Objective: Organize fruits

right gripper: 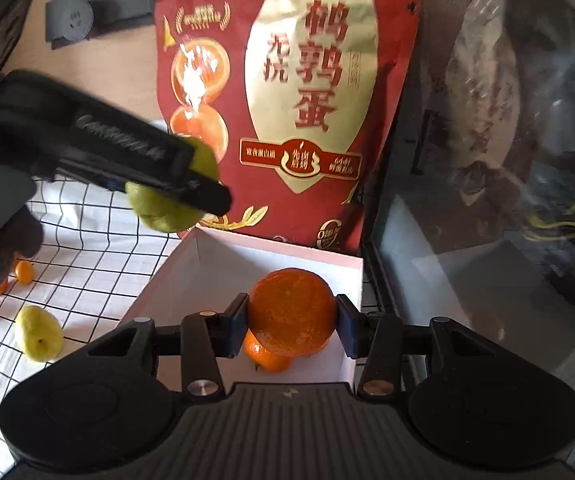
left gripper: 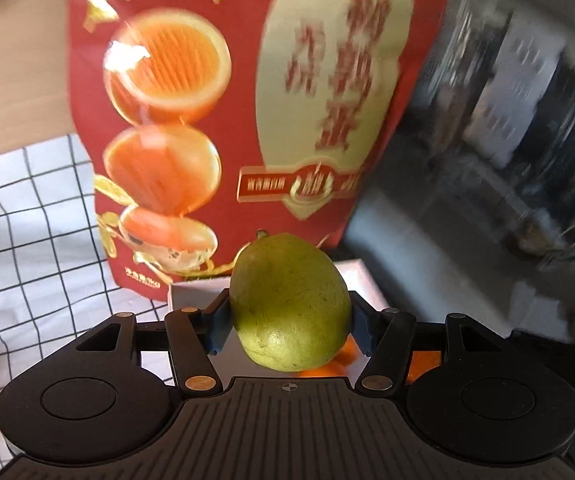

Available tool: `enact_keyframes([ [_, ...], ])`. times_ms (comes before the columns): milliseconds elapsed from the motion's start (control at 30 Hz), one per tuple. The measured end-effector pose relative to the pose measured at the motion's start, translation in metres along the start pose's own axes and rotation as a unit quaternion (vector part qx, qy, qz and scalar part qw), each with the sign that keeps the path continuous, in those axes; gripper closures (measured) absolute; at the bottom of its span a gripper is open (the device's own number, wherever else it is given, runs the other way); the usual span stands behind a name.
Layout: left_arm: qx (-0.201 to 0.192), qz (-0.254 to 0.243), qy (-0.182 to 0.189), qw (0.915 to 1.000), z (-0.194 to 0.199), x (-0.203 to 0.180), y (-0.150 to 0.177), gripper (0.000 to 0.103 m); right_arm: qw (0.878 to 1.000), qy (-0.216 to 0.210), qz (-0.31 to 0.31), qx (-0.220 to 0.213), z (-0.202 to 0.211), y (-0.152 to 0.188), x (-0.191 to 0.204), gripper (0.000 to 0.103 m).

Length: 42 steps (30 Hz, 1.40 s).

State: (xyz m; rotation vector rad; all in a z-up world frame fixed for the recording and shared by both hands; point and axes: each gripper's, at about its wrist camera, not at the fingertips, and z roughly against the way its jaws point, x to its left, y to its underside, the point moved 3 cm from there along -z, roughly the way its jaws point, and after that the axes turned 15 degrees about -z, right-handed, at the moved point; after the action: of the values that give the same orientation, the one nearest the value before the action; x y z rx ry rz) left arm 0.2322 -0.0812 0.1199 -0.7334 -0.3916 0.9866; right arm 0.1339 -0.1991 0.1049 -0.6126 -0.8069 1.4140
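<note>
My left gripper (left gripper: 289,318) is shut on a green pear (left gripper: 289,300) and holds it above the near edge of a white box (left gripper: 361,276). In the right wrist view the left gripper (right gripper: 191,184) shows at the left with the pear (right gripper: 159,212) beside the box's far left corner. My right gripper (right gripper: 291,320) is shut on a large orange (right gripper: 291,312) and holds it over the white box (right gripper: 215,268). A smaller orange (right gripper: 263,356) lies in the box under it. A second pear (right gripper: 37,332) and a kumquat (right gripper: 23,271) lie on the checked cloth (right gripper: 87,264).
A red snack bag (right gripper: 287,100) stands upright just behind the box. A dark glass panel (right gripper: 487,160) rises to the right of the box. A grey device (right gripper: 79,20) lies on the wooden table at the back left.
</note>
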Motion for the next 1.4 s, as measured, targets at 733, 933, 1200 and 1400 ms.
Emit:
enact_keyframes([
  [733, 0.084, -0.024, 0.006, 0.9962, -0.079, 0.01, 0.035, 0.039, 0.995, 0.007, 0.045, 0.083, -0.082, 0.04, 0.015, 0.058],
  [933, 0.029, 0.018, 0.033, 0.9989, -0.044, 0.026, 0.037, 0.043, 0.997, 0.004, 0.026, 0.07, -0.078, 0.037, 0.012, 0.044],
  [1200, -0.083, 0.067, -0.012, 0.9942, 0.067, 0.042, 0.097, 0.044, 1.0, -0.002, 0.009, 0.022, -0.035, 0.037, 0.018, 0.039],
  [1400, -0.091, 0.096, -0.122, 0.9837, 0.134, 0.076, 0.165, 0.044, 0.999, -0.033, 0.021, 0.007, -0.01, 0.05, 0.051, 0.038],
])
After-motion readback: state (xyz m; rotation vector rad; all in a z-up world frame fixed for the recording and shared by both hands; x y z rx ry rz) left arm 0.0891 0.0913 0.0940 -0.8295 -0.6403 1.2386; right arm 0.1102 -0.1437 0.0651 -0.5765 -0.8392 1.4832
